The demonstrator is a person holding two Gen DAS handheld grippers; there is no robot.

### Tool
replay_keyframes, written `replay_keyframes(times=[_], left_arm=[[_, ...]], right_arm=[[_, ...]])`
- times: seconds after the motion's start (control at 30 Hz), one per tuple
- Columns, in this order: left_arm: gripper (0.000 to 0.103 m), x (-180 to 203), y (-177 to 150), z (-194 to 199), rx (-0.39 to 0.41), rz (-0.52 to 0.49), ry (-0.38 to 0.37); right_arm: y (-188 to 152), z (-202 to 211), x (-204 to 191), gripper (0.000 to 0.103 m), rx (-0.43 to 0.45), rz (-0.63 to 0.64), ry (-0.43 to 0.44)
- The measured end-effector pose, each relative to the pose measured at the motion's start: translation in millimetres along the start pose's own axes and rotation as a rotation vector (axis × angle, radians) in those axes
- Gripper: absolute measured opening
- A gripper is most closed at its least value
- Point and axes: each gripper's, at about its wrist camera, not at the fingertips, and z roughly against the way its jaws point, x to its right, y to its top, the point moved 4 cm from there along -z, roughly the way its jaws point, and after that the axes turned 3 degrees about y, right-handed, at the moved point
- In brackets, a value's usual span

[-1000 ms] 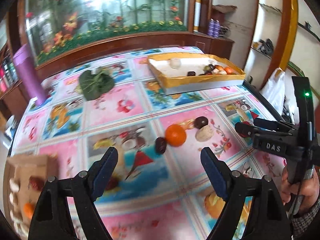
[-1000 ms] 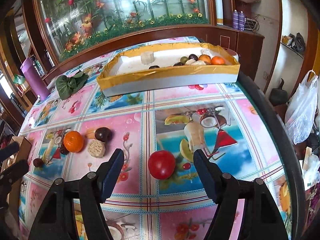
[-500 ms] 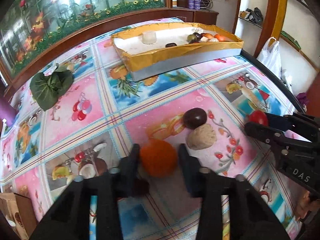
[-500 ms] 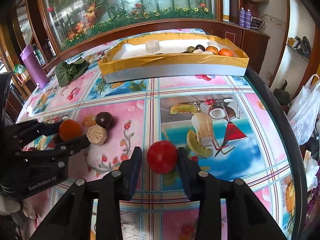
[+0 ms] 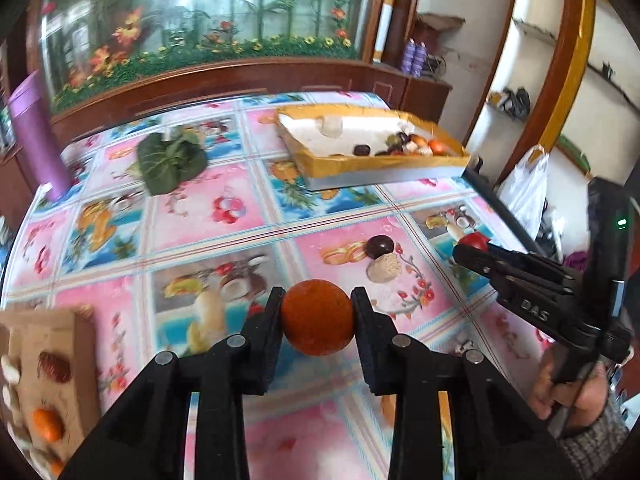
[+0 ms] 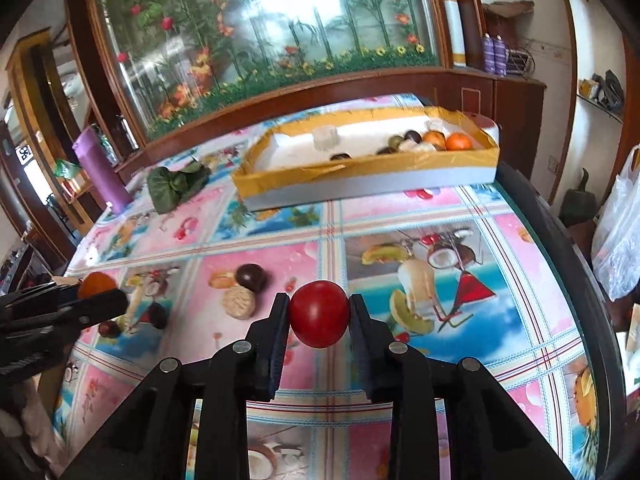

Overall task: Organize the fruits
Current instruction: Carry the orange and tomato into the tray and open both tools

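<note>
At your far left a cardboard box (image 5: 44, 380) sits at the desk edge with a small orange fruit and a reddish one inside; the blur there keeps me from naming the pale pieces beside them. Further back a purple bottle (image 5: 34, 136) stands upright, and a bunch of green leaves (image 5: 170, 160) lies on the patterned desk (image 5: 208, 216).

Your left gripper (image 5: 317, 320) has its fingers (image 5: 266, 328) closed tight on the orange (image 5: 317, 316), one pad on each side, and the fruit looks lifted clear of the desk. Just right of it a dark round fruit (image 5: 380, 245) touches a pale rough one (image 5: 384, 268), both loose on the cloth. In the right wrist view two more small dark fruits (image 6: 156, 315) lie near the left gripper's tip.

Behind these, the gold-edged tray (image 6: 360, 172) rests toward the far side of the desk, with a cluster of mixed fruit, two oranges among them, gathered at its right end and a pale cup-like thing near its back wall.

Your right gripper (image 6: 319, 314) is clamped on the tomato (image 6: 319, 314), fingers (image 6: 278, 320) pressed against both flanks, holding it above the cloth. A white plastic bag (image 6: 618, 232) hangs beyond the desk's right edge.
</note>
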Motion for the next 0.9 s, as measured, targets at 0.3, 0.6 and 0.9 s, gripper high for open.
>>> replay_keyframes(times=[0.3, 0.6, 0.9], left_arm=[[0.032, -136, -69, 96, 0.063, 0.275, 0.198], [0.032, -249, -164, 141, -0.013, 0.502, 0.450], [0.032, -274, -196, 124, -0.067, 0.524, 0.459]], right_arm=[[-7, 21, -80, 0.032, -0.038, 0.057, 0.146], [-41, 23, -245, 0.032, -0.137, 0.254, 0.390], [-125, -13, -378, 0.033, -0.308, 0.471, 0.484]])
